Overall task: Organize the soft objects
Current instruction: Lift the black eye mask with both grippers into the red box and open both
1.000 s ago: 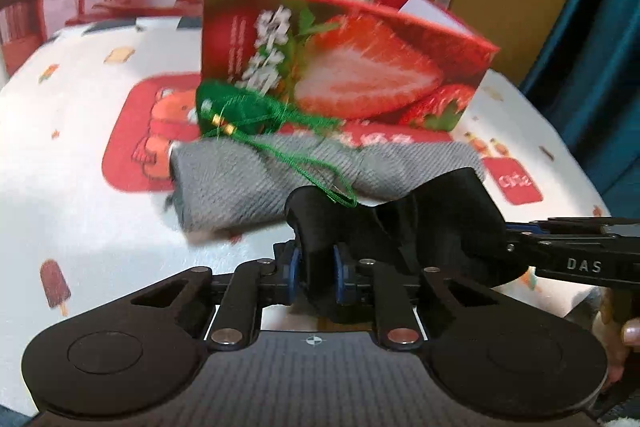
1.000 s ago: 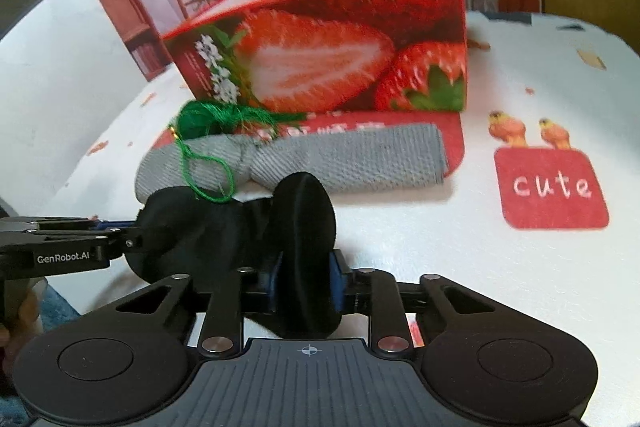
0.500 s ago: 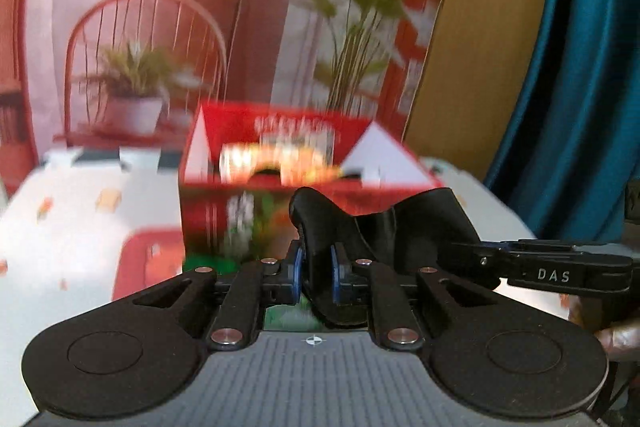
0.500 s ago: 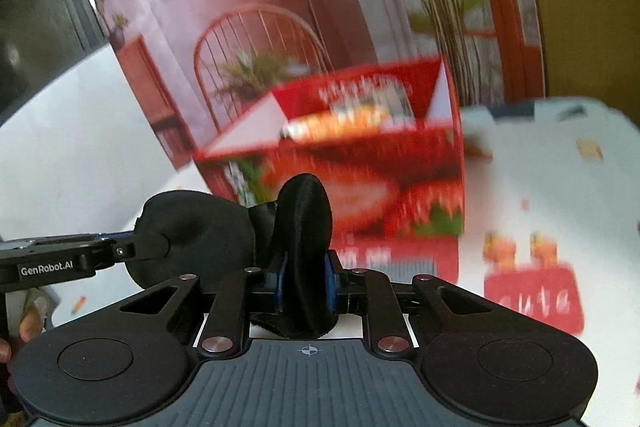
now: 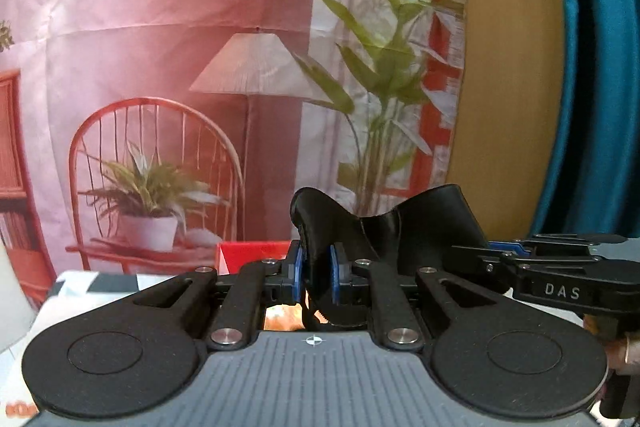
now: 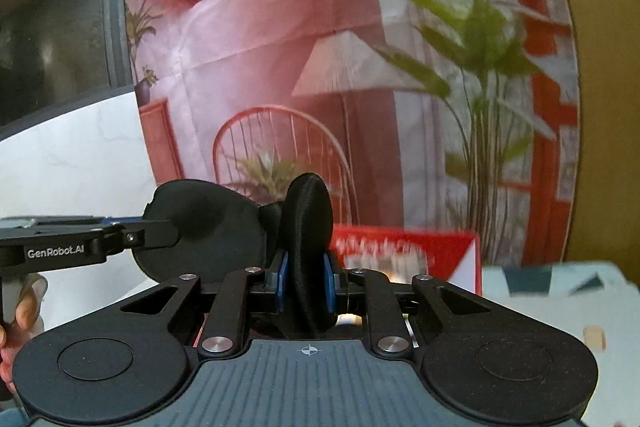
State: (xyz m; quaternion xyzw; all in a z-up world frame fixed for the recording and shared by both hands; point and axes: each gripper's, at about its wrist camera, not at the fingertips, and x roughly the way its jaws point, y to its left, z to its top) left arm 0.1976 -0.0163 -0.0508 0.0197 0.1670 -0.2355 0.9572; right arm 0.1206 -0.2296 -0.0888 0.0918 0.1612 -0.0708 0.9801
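Observation:
A black padded eye mask (image 5: 420, 223) hangs stretched between my two grippers, well above the table. My left gripper (image 5: 316, 263) is shut on one folded end, its blue pads pressing the fabric. The right gripper (image 5: 496, 255) comes in from the right and pinches the other end. In the right wrist view my right gripper (image 6: 306, 277) is shut on its end of the eye mask (image 6: 200, 227), and the left gripper (image 6: 160, 229) clamps the far lobe. Just beyond and below the mask, only the top of the red strawberry box (image 6: 400, 251) (image 5: 248, 255) shows.
The patterned tablecloth (image 6: 560, 299) (image 5: 80, 299) lies low in both views. A printed backdrop (image 5: 240, 67) of a chair, lamp and plants hangs behind the table. A teal curtain (image 5: 592, 67) is at the right. A hand (image 6: 24, 307) holds the left gripper's handle.
Both grippers have risen together with the mask and tilted up toward level. The grey cloth and green tassel pouch have dropped out of sight, and only the box's top shows.

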